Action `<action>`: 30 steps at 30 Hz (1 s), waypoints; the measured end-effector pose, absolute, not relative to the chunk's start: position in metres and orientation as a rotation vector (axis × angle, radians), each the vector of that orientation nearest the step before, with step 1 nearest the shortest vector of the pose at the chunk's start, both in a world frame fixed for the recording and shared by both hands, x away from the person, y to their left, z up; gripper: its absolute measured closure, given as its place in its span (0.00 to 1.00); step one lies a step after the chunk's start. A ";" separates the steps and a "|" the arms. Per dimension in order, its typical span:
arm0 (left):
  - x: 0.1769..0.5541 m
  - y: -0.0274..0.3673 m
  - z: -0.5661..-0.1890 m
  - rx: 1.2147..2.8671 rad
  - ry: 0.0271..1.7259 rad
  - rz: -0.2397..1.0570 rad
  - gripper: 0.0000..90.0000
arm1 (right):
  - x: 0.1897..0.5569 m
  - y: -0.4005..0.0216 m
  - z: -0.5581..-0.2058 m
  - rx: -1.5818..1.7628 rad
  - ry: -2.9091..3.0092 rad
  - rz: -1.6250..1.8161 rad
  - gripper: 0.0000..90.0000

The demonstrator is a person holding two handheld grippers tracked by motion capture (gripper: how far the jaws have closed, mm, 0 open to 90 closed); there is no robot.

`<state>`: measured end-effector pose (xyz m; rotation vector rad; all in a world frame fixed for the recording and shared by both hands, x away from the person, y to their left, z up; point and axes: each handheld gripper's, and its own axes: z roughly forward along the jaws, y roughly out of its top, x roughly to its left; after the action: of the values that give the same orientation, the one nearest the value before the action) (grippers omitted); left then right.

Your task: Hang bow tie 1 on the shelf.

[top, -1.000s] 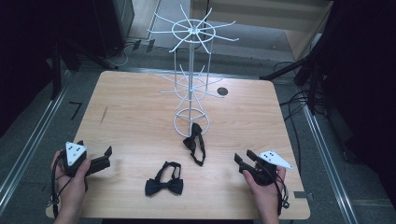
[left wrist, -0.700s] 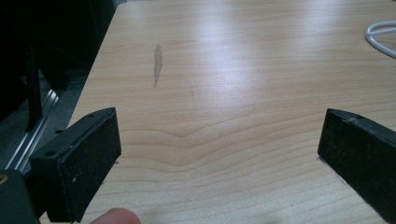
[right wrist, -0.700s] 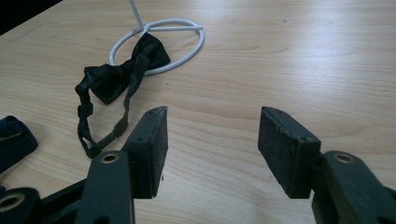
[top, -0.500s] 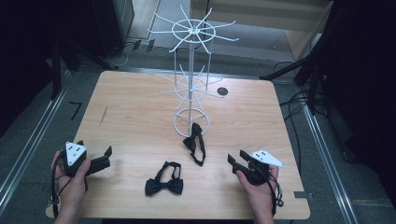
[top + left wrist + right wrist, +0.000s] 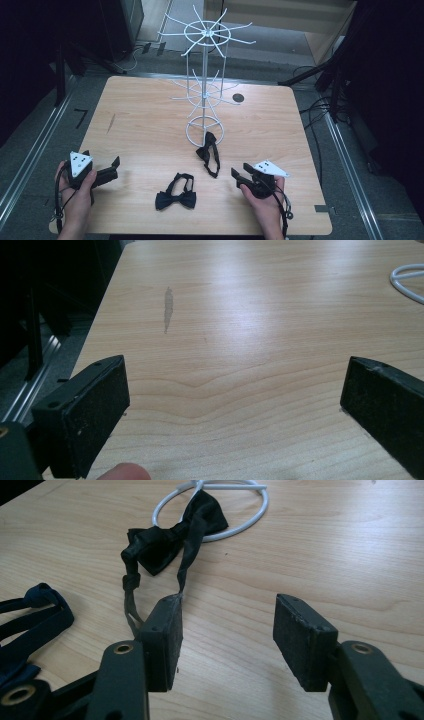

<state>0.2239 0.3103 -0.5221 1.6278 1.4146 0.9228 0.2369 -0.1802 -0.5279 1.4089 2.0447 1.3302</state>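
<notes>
A black bow tie [image 5: 207, 152] lies at the foot of the white wire stand [image 5: 205, 85], its strap draped over the stand's base ring [image 5: 192, 131]. A second, darker bow tie [image 5: 175, 196] lies nearer the front edge. My right gripper [image 5: 240, 173] is just right of the black tie's strap, open. In the right gripper view the gripper [image 5: 227, 630] holds nothing, and its left jaw is beside the strap end of the black bow tie [image 5: 160, 542]. My left gripper [image 5: 114, 169] rests open at the front left; the gripper [image 5: 235, 395] has bare wood between its jaws.
The wooden table [image 5: 140, 115] has a grey smear [image 5: 168, 307] on its left part and a dark round hole [image 5: 238, 98] behind the stand. Metal rails and cables run along the floor on both sides. The darker tie [image 5: 30, 625] lies left of my right gripper.
My right gripper has moved left, closer to the black bow tie's strap. The left gripper and both ties have stayed put.
</notes>
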 end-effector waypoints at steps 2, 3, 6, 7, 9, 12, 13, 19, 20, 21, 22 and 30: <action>0.224 0.310 -0.522 1.628 1.414 0.923 0.00 | 0.237 -0.177 -0.528 1.409 2.051 1.330 0.52; 0.224 0.310 -0.522 1.628 1.415 0.922 0.00 | 0.237 -0.175 -0.529 1.408 2.054 1.335 0.53; 0.224 0.310 -0.522 1.629 1.415 0.922 0.00 | 0.236 -0.169 -0.530 1.394 2.072 1.337 0.53; 0.224 0.310 -0.522 1.629 1.415 0.923 0.00 | 0.236 -0.167 -0.530 1.394 2.078 1.339 0.53; 0.224 0.310 -0.522 1.628 1.414 0.923 0.00 | 0.236 -0.165 -0.530 1.387 2.084 1.338 0.54; 0.224 0.310 -0.522 1.628 1.414 0.923 0.00 | 0.236 -0.159 -0.531 1.376 2.098 1.334 0.54; 0.224 0.310 -0.522 1.628 1.413 0.922 0.00 | 0.236 -0.156 -0.532 1.373 2.105 1.332 0.54; 0.224 0.310 -0.522 1.628 1.413 0.922 0.00 | 0.236 -0.149 -0.532 1.368 2.121 1.338 0.55; 0.224 0.310 -0.522 1.628 1.413 0.922 0.00 | 0.236 -0.148 -0.533 1.363 2.122 1.342 0.55; 0.224 0.310 -0.522 1.628 1.413 0.922 0.00 | 0.237 -0.147 -0.533 1.360 2.123 1.339 0.55; 0.224 0.310 -0.522 1.628 1.413 0.922 0.00 | 0.236 -0.145 -0.533 1.364 2.128 1.345 0.55; 0.224 0.310 -0.522 1.628 1.413 0.922 0.00 | 0.235 -0.136 -0.533 1.345 2.157 1.352 0.59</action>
<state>0.2239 0.3102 -0.5221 1.6277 1.4131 0.9220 0.2354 -0.1357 -0.5326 1.3452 2.1571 1.3522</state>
